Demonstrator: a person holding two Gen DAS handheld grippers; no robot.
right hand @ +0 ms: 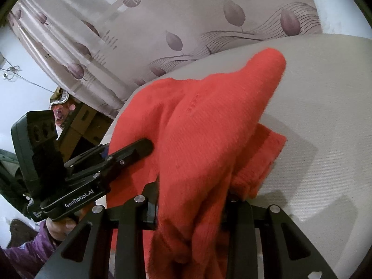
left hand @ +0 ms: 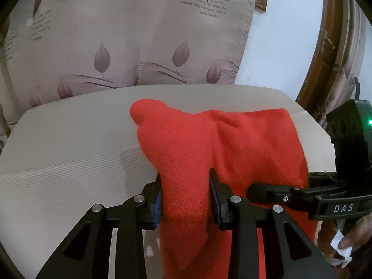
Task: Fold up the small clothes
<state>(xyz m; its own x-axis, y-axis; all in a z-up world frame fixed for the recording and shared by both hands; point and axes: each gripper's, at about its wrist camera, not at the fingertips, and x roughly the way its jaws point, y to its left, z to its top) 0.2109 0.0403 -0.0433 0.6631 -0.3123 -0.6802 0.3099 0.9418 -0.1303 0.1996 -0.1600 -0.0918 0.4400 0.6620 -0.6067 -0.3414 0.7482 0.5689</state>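
- My left claw (left hand: 186,200) is pinching a bunched fold of the red knit garment (left hand: 209,144); the blue pads (left hand: 158,205) press the cloth from both sides at lower centre of the left wrist view.
- My right claw (right hand: 190,207) is also clamped on the red knit garment, at lower centre of the right wrist view. Cloth covers most of both fingers, so I judge the grip from the bunched fabric between them.
- In the left wrist view, the right claw enters from the right edge, its tip touching the cloth just beside my left claw. In the right wrist view, the left claw enters from the left edge in the same way. The two grip points sit close together on the near edge.
- From both claws the garment runs away toward the upper part of each frame, partly lifted. Its far end forms a rounded tip toward the top centre of the left wrist view.
- The rest of the cloth lies on the pale ribbed counter (left hand: 69,139), in front of the patterned curtain (left hand: 116,34).
- Judgement: the long axis points straight ahead of both claws, so the fold will carry the near edge forward over the far tip. Neither claw is clearly nearer.
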